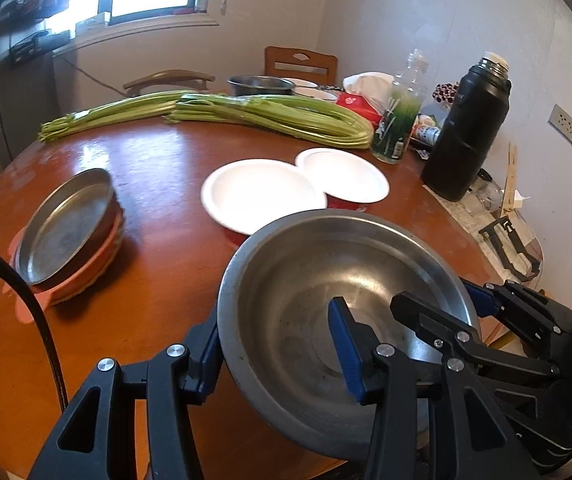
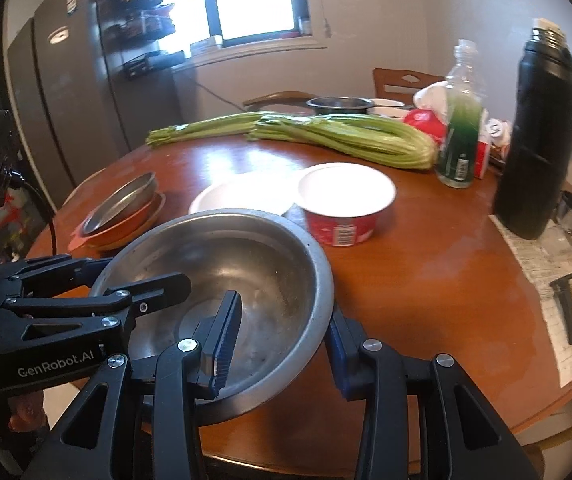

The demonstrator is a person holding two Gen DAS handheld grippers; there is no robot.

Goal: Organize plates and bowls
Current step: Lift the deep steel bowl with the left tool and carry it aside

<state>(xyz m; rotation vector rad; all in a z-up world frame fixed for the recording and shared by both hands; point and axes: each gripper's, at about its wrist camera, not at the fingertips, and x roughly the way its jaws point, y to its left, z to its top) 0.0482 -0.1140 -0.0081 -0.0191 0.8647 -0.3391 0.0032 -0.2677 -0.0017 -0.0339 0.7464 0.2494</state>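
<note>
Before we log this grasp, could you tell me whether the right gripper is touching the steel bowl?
Touching: the right wrist view shows the right gripper pinching the steel bowl at its rim.

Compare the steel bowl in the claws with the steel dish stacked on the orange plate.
The steel bowl is deep and rounded; the steel dish is shallow and flat-bottomed. The bowl is gripped at opposite rims by the left claw and right claw; the dish rests untouched on the orange plate. The bowl looks wider. Both are bare metal, empty and upright.
</note>
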